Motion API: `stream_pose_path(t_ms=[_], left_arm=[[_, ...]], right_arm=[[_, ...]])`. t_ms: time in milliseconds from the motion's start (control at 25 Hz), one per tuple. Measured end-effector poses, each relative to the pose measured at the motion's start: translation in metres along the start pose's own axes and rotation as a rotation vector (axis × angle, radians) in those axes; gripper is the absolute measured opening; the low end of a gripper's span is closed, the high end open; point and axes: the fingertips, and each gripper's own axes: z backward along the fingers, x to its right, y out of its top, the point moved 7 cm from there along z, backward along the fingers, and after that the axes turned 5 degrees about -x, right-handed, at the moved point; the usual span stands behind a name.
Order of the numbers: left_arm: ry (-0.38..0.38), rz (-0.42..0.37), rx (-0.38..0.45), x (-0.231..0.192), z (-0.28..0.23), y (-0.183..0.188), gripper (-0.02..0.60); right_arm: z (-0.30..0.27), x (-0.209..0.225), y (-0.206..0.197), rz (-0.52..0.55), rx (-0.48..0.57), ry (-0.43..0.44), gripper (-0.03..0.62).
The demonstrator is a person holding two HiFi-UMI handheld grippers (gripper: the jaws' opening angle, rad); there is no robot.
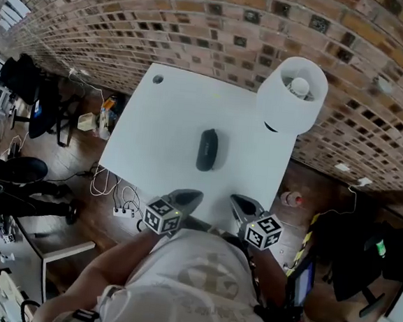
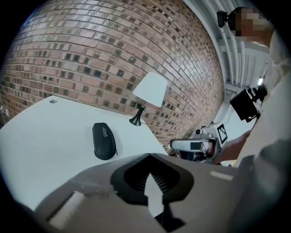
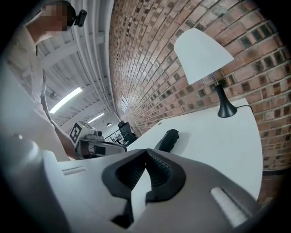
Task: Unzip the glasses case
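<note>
Glasses case (image 1: 207, 149) lies mid surface (image 1: 162, 129), lamp (image 1: 291, 94) at the far right corner; left hand-held gripper (image 1: 188, 197) and right hand-held gripper (image 1: 242, 204) both closed, empty.

We wear a pale T-shirt (image 1: 174, 309) with a faint emblem (image 1: 208, 280), low in the frame, and our grey left hand-held gripper (image 1: 189, 195) and right hand-held gripper (image 1: 238, 201) each carry a black-and-white marker cube (image 1: 163, 216) and black ribbed pads (image 2: 164, 179).

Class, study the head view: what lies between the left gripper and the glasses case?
Nothing. Only bare table separates the left gripper from the case. The head view shows this plainly.
</note>
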Motion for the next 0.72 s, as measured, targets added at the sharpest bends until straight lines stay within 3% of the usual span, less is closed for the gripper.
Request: stream_pose_path(t_ms=[400,720], left_arm=[[0.001,0.014,-0.002,0.002,-0.010,0.012,0.006],[-0.064,-0.029,-0.029,-0.001,-0.016,0.021,0.006]], right_arm=[[0.005,0.011,0.004,-0.025,0.034,-0.029,0.007],[0.017,0.008,-0.004,-0.058,0.088,-0.110,0.008]])
